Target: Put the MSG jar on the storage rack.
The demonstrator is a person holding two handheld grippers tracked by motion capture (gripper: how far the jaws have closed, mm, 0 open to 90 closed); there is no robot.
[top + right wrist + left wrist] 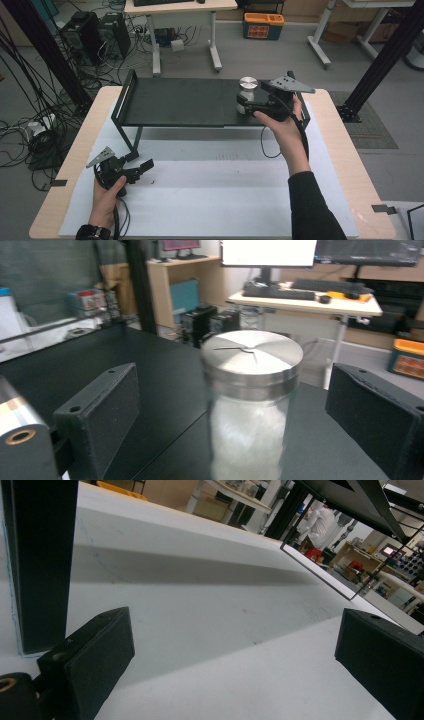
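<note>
Jar [251, 405]: one, glass with a metal lid [252, 356], white fill, upright on the black shelf [190, 102], right end. Likely rigid, slippery, breakable; grip the glass body below the lid. Right gripper [240, 420] jaws apart, flanking the jar. Left gripper [235, 670] jaws apart, empty, low over the white mat [210, 620].

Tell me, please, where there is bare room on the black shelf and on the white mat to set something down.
The black shelf is bare from its left rail to the jar; its right end is crowded by the right gripper. The white mat is bare between the two forearms.
</note>
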